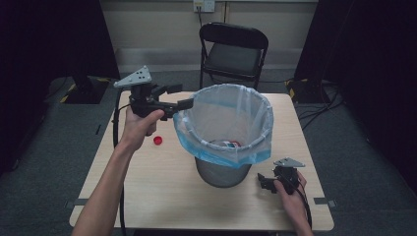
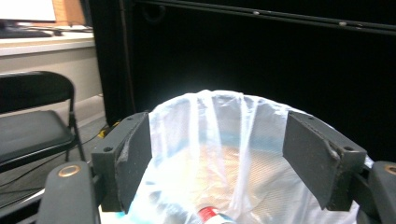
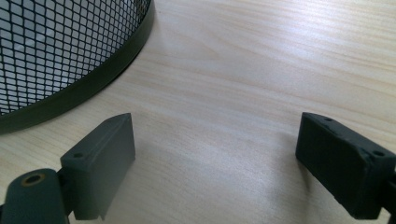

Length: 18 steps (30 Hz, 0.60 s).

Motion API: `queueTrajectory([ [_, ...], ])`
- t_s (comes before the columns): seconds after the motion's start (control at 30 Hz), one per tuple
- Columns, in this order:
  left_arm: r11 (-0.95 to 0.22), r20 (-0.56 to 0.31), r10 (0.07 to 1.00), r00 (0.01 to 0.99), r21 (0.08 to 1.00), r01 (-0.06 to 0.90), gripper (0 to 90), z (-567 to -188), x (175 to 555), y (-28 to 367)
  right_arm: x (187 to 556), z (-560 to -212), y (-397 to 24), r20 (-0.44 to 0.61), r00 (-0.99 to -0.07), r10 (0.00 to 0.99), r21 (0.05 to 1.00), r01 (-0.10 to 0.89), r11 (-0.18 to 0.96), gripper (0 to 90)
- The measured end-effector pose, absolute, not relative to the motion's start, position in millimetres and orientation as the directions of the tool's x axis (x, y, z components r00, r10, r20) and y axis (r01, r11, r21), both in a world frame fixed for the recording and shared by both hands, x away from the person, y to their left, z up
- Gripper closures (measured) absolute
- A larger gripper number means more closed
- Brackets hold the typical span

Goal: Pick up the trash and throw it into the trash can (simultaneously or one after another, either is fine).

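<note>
- The bin [image 1: 223, 169] stands mid-table: a round, dark metal mesh basket with a solid band at its foot, the weave crisp in the right gripper view [image 3: 56, 56].
- A thin, see-through plastic bag [image 1: 231, 110] lines it, whitish above and blue where it folds down over the rim, crinkled and glossy.
- Down inside the bag lies a bottle [image 2: 210, 215] with a red-and-white label; any writing is too blurred to read, and there may be more rubbish beside it.
- The left gripper [image 1: 181, 97] is up at the bag's left rim, its black jaws spread wide with nothing between them; in its own view [image 2: 217, 158] the bag's mouth sits framed in that gap, pads clear of the plastic.
- A grey three-cornered plate tops that gripper, drilled with small holes.
- The right gripper [image 1: 264, 181] rests low at the bin's right foot, jaws parted over bare table, gripping nothing [image 3: 215, 158].
- The table [image 1: 162, 196] is pale wood, fine straight grain, rounded corners.
- A small red bottle cap [image 1: 158, 140] lies on it, left of the bin.
- Behind stands a black folding chair [image 1: 234, 46], padded seat, thin metal legs.
</note>
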State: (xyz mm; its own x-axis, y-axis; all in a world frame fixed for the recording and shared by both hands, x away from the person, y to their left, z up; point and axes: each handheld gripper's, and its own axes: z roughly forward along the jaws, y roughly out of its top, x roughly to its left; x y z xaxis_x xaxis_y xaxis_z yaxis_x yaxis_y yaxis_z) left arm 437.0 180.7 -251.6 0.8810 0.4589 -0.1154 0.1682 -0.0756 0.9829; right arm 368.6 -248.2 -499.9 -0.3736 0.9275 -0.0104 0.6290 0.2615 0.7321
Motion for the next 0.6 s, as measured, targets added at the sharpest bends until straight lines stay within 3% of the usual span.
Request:
queueTrajectory([
  [0.6, -0.076, -0.122, 0.566, 0.815, 0.977, 0.199, 23.7, -271.1, 439.8, 231.1, 368.6, -499.9, -248.2, -0.010, -0.374, 0.928, 0.732, 0.629, 0.261, 11.1],
])
